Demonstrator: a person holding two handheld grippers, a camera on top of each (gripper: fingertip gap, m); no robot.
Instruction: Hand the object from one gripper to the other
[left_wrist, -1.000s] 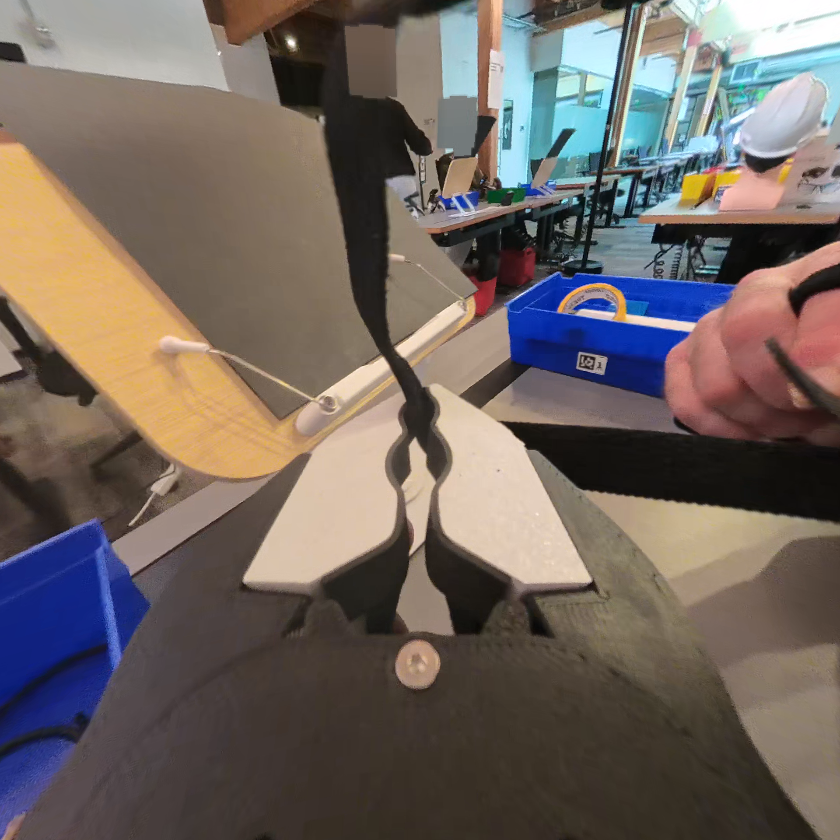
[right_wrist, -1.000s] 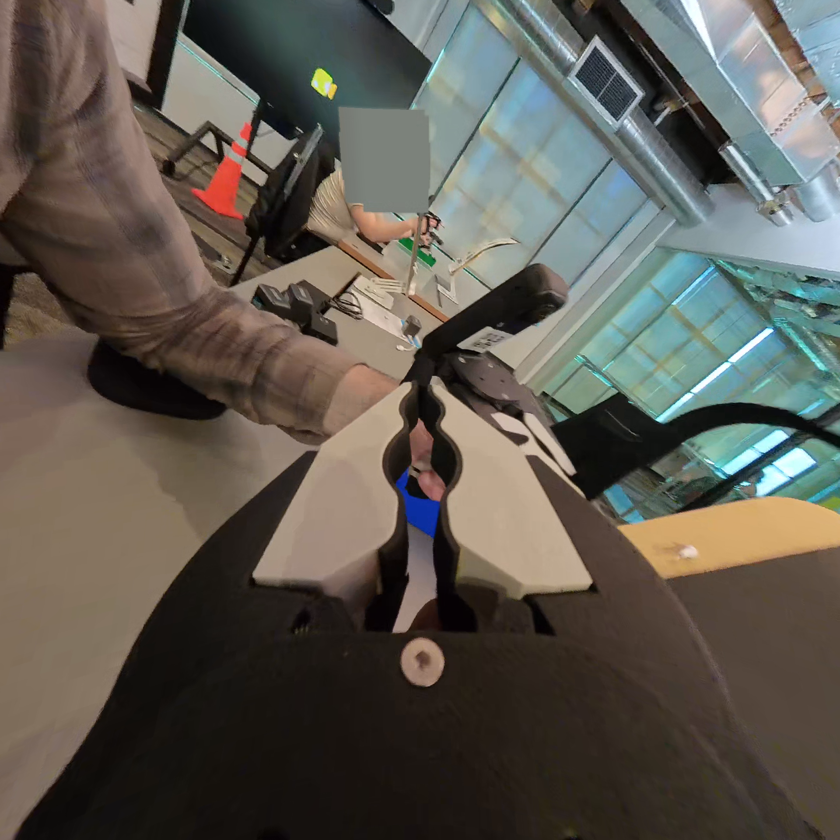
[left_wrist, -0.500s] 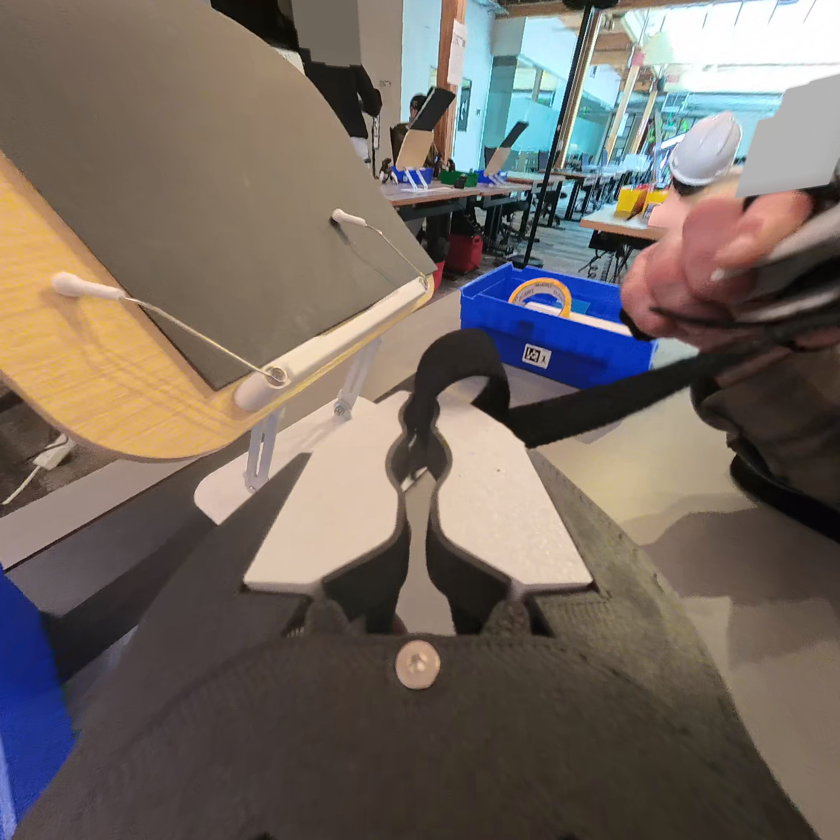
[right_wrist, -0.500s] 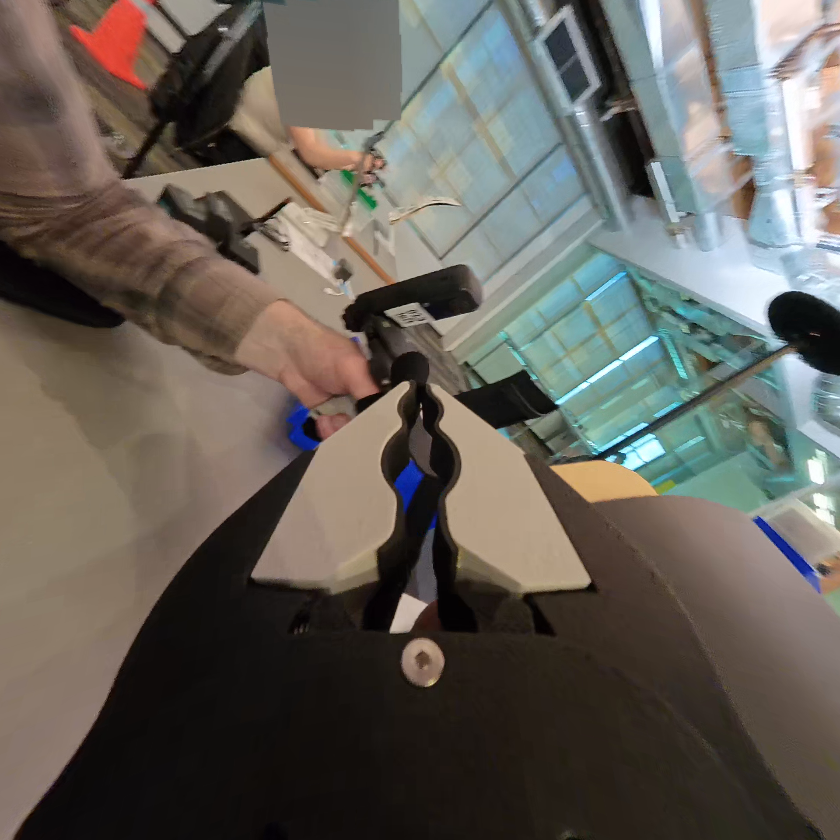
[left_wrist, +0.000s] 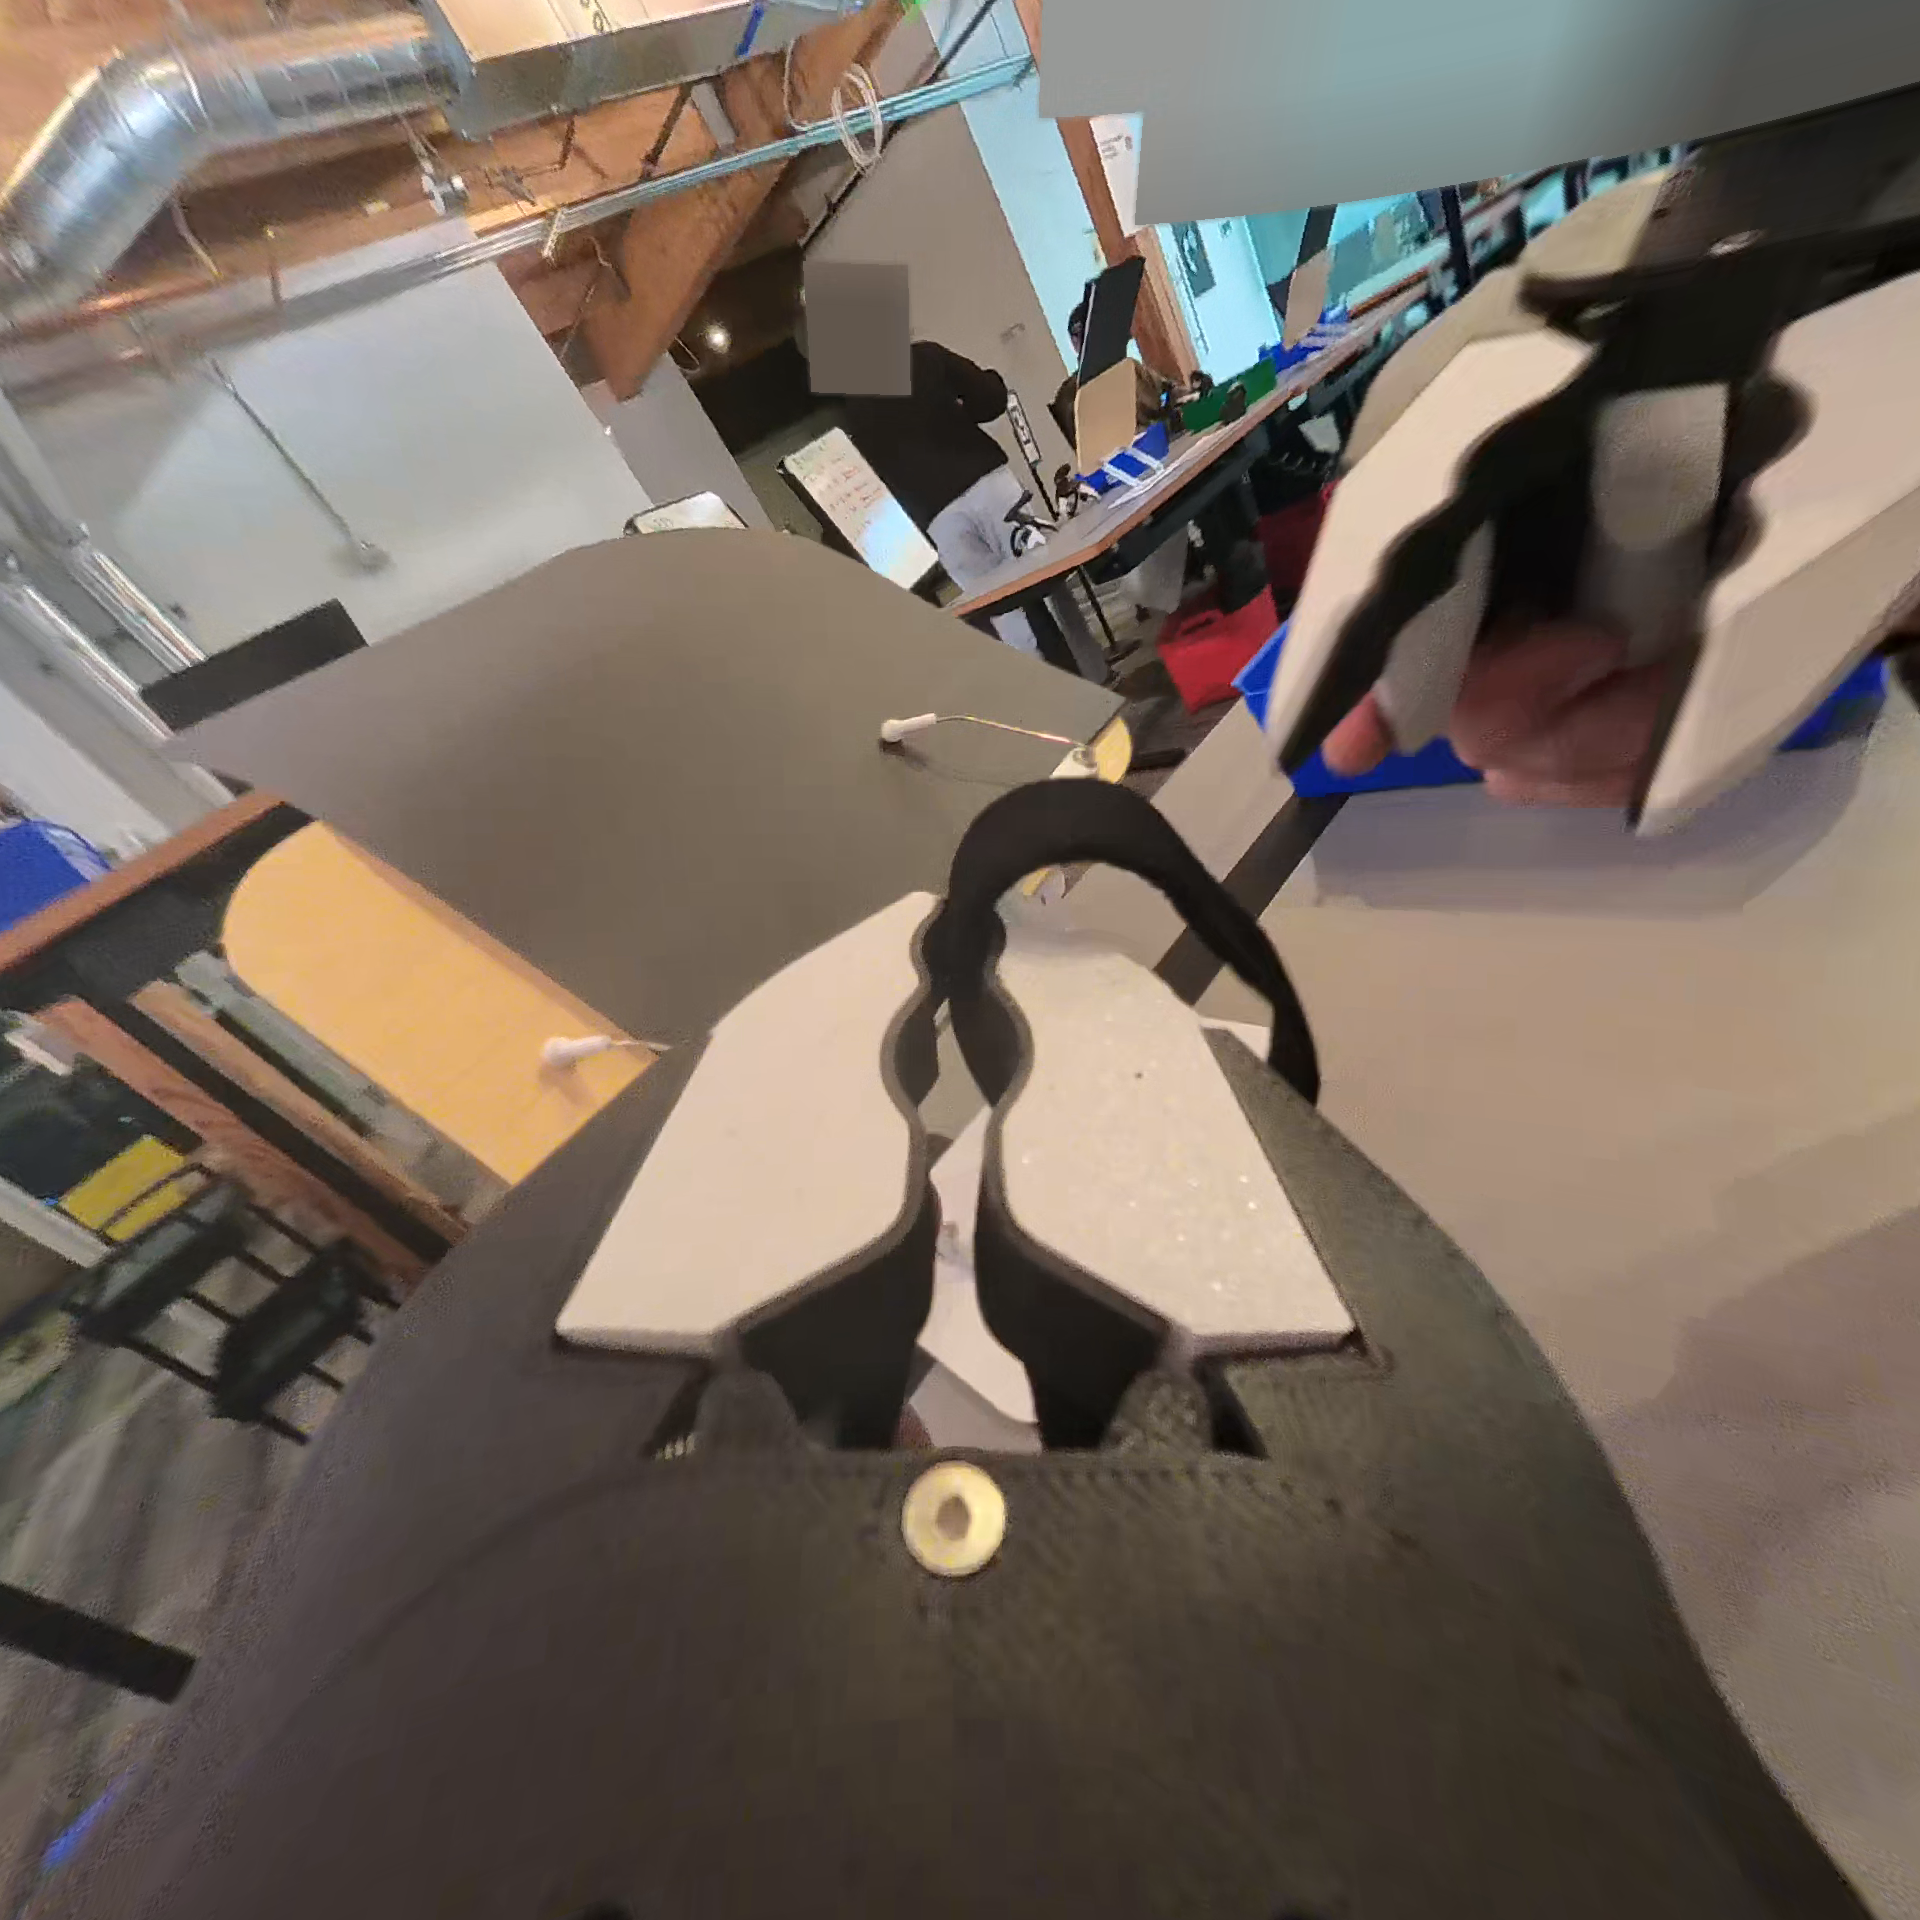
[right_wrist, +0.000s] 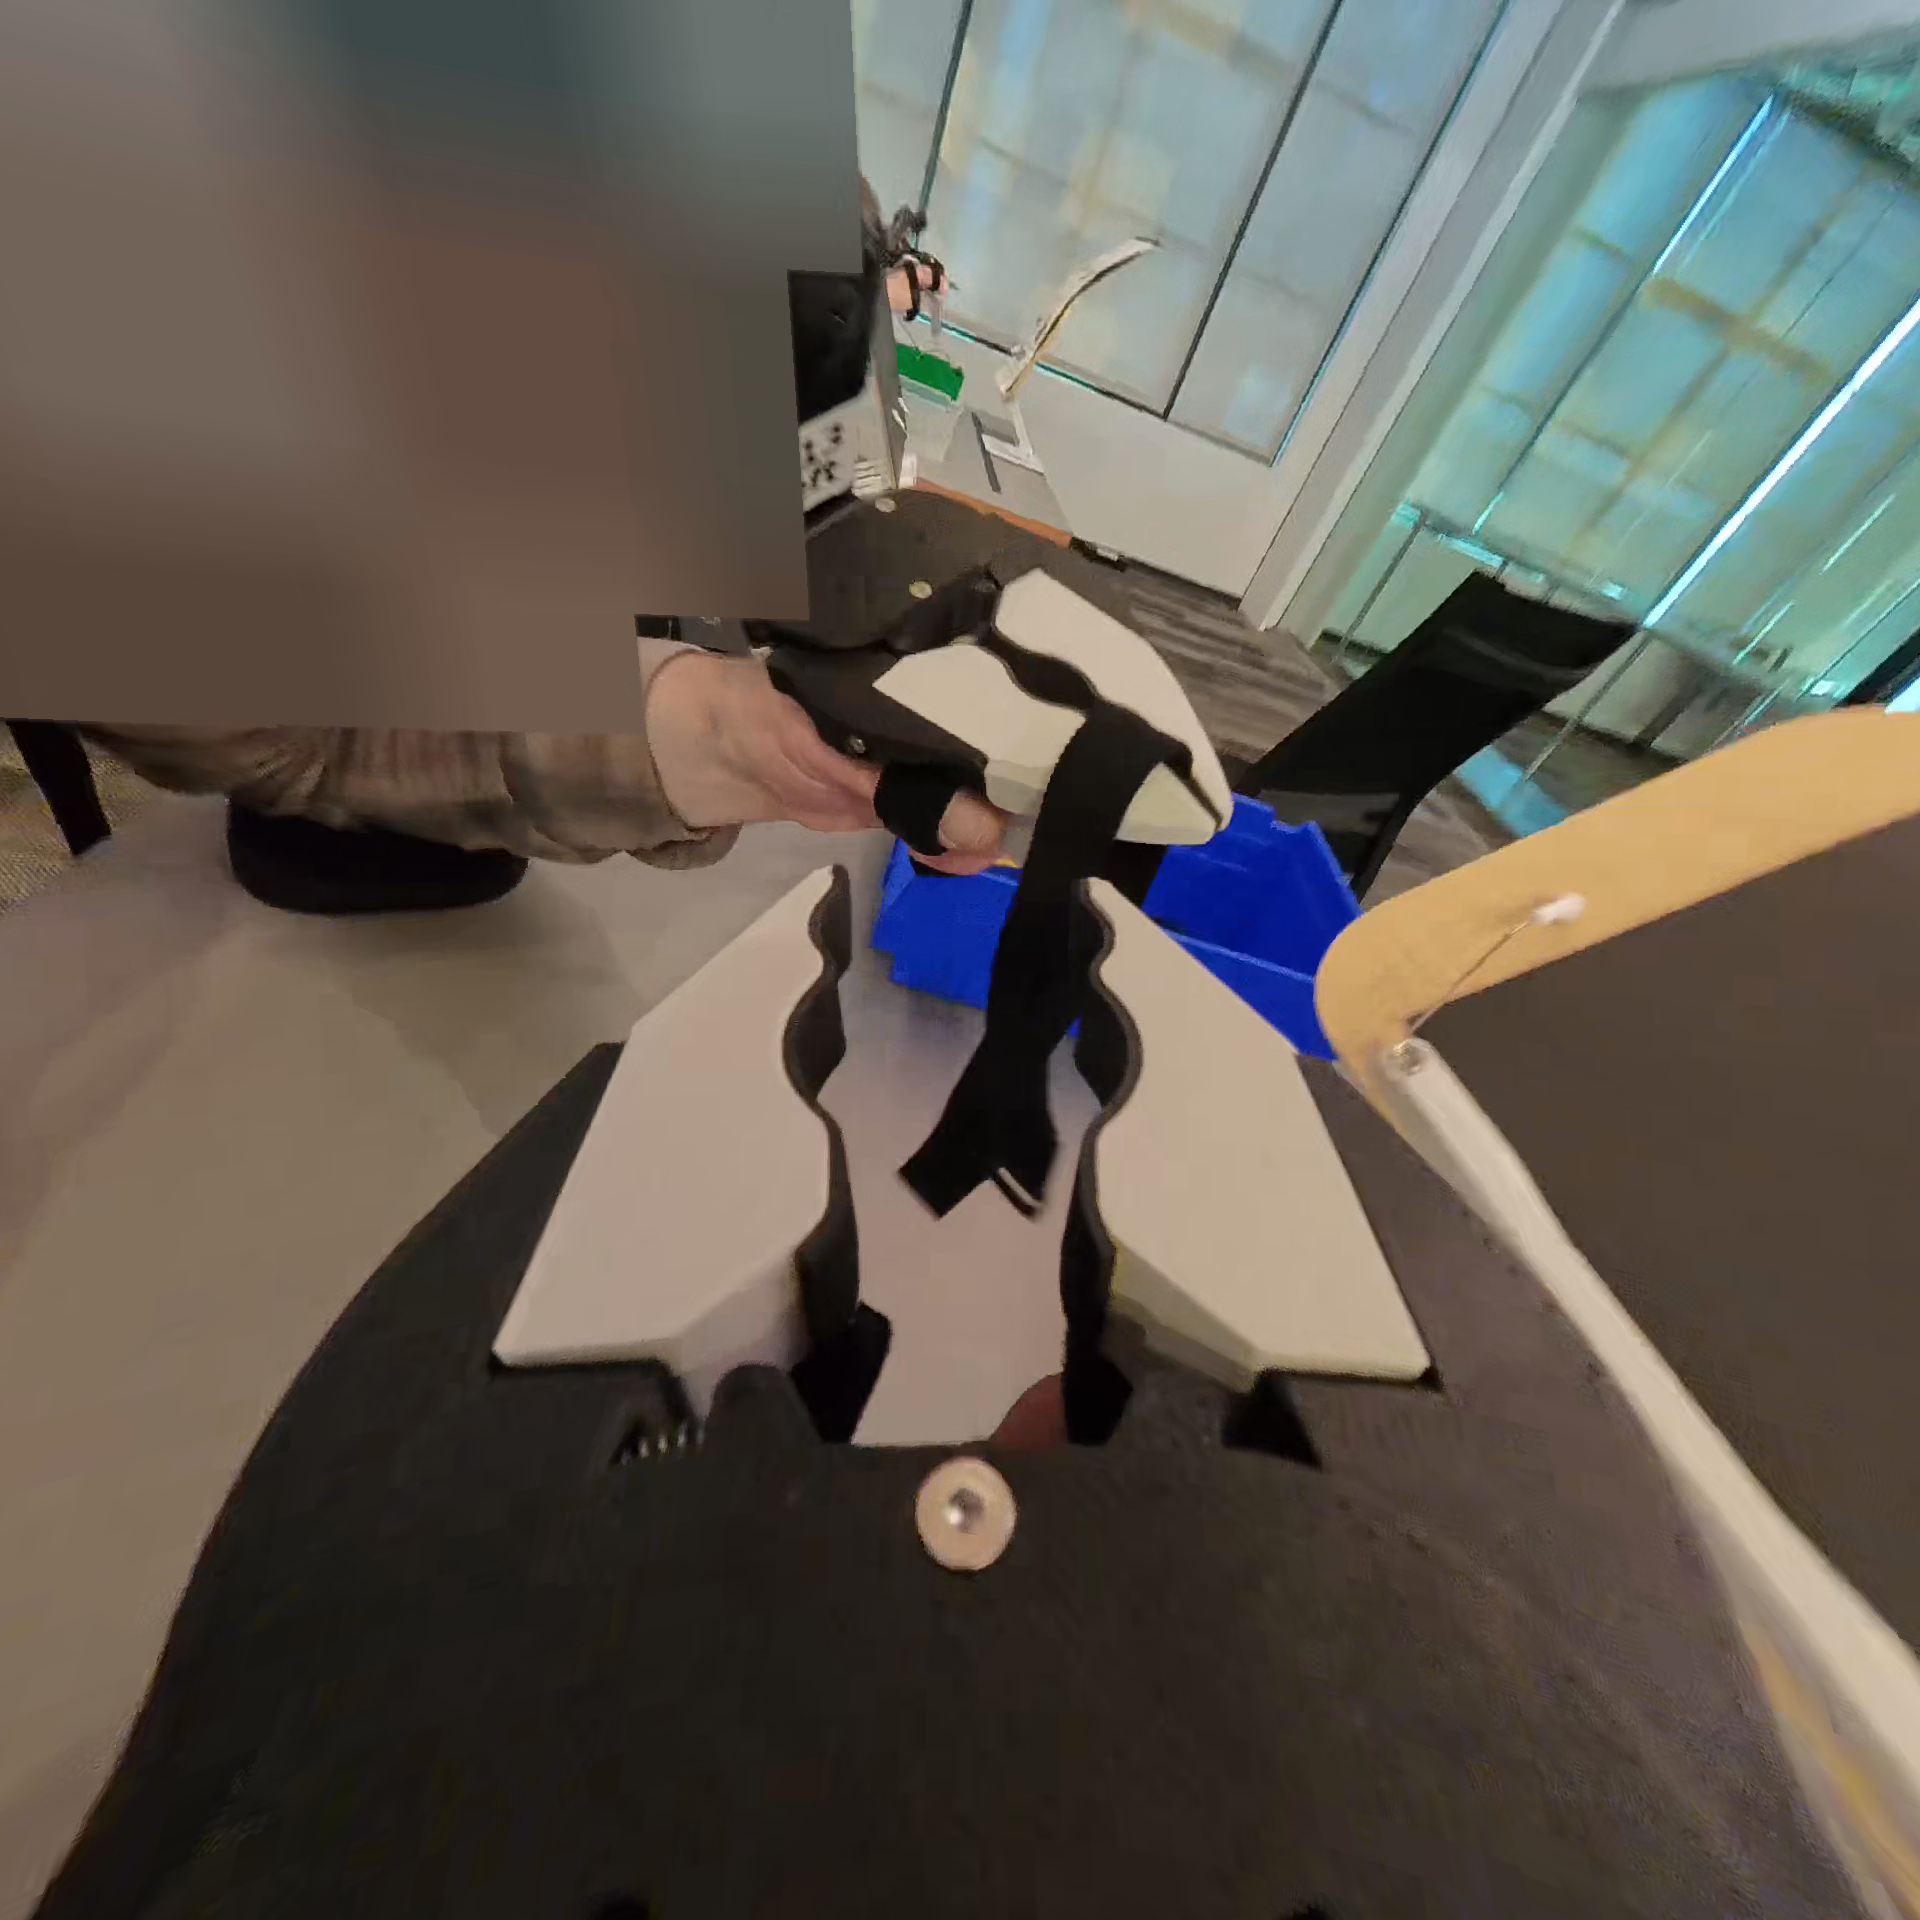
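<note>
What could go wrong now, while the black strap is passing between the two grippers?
1. The left gripper pinches the black strap only at its fingertips, so a pull may slip it out.
2. The right gripper is open and the strap's loose end hangs between its fingers without being clamped; if the left lets go first, the strap would probably fall onto the grey table.
</note>
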